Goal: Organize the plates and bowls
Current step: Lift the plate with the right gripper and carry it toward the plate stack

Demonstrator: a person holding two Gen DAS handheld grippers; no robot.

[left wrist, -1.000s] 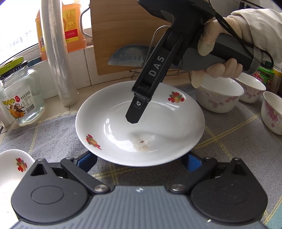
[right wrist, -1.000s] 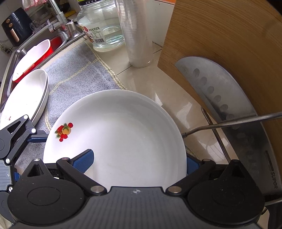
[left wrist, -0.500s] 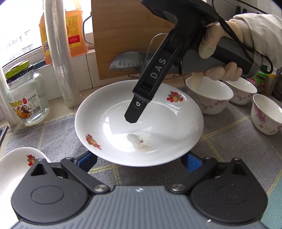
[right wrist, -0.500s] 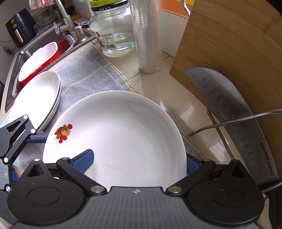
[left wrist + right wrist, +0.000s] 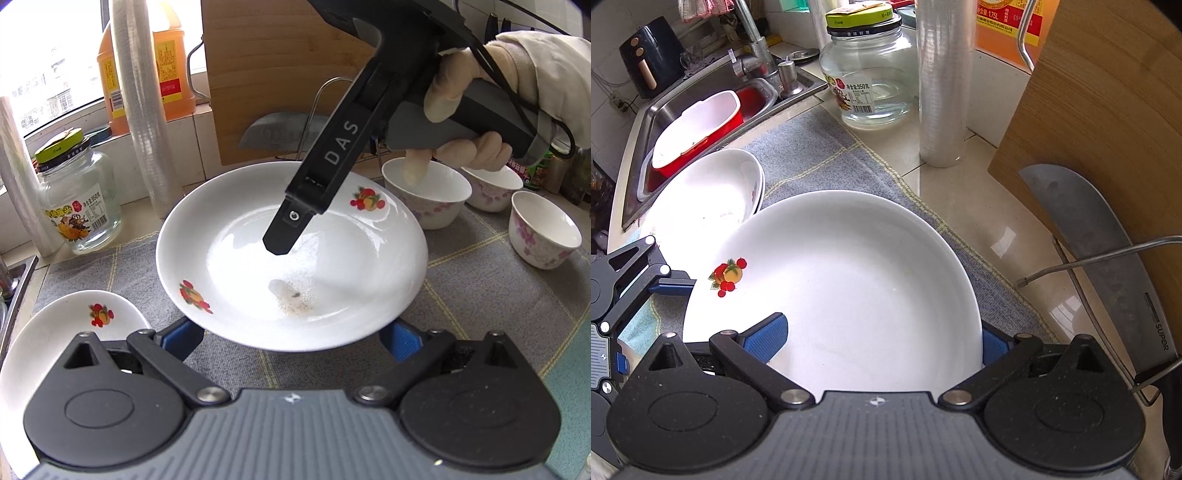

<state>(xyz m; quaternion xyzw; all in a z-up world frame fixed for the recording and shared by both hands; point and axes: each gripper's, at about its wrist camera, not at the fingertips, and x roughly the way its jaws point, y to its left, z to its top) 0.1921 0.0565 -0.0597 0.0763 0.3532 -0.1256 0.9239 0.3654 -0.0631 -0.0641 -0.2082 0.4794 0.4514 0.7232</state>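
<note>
A white plate with fruit prints [image 5: 332, 266] is held above the grey cloth; it fills the right wrist view [image 5: 849, 280]. My right gripper [image 5: 882, 339] is shut on its rim, one finger [image 5: 291, 229] over the plate's inside. My left gripper [image 5: 291, 338] is open, its blue pads [image 5: 181, 336] below the plate's near edge, apart. Two stacked white plates [image 5: 713, 199] lie by the sink; they also show in the left wrist view [image 5: 66, 332]. Three floral bowls [image 5: 428, 192] stand at the right.
A glass jar [image 5: 79, 199], a roll of plastic wrap [image 5: 144, 110] and an oil bottle [image 5: 162, 62] stand at the back. A cutting board [image 5: 1108, 129] and cleaver [image 5: 1089, 229] lean in a wire rack. The sink [image 5: 701, 103] holds a red-and-white tub.
The plate has risen off the cloth and moved toward the stacked plates by the sink, with the right gripper still holding it. The left gripper follows below it.
</note>
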